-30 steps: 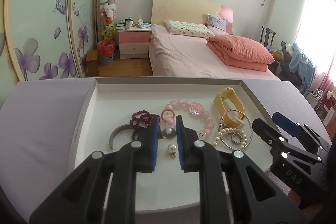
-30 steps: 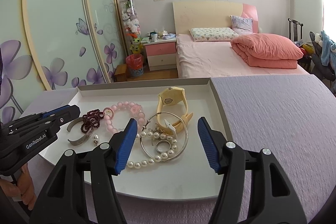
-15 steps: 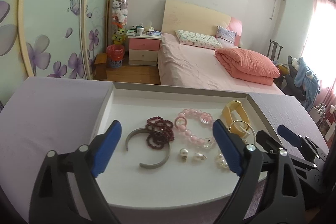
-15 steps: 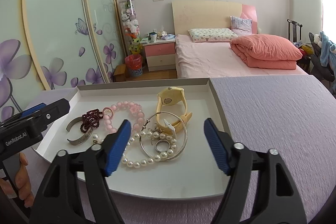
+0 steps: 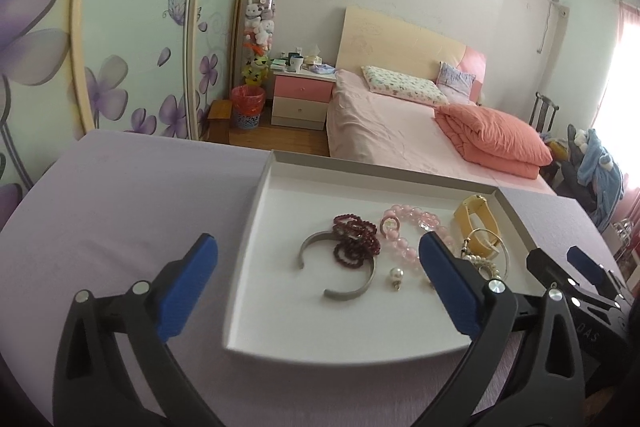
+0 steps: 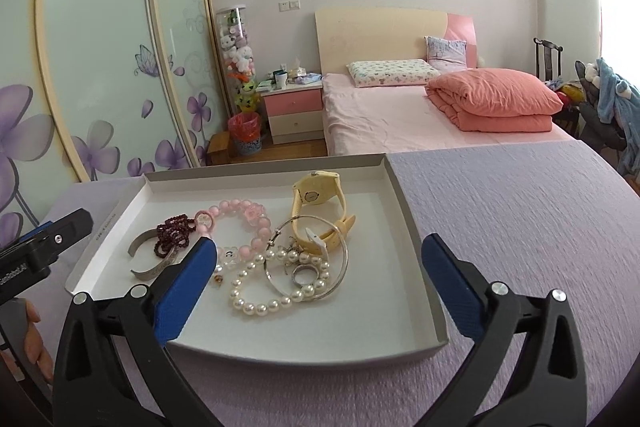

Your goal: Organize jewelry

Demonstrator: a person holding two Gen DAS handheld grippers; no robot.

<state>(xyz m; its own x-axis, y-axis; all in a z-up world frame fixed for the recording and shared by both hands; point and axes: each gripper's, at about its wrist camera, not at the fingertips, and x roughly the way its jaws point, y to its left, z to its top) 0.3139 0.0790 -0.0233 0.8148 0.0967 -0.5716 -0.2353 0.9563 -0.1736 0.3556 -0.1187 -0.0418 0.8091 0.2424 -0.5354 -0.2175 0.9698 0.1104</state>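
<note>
One white tray (image 6: pixel 416 259) on lilac tablecloth (image 6: pixel 520 211); pink bed (image 6: pixel 384 115) beyond.

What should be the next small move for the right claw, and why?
Probably lower the right claw, which is open and empty, onto the pearl bracelet. It lies tangled with the silver hoop and a ring near the front of the tray, directly ahead between the fingers. The left claw is open too, facing the dark red beads.
</note>
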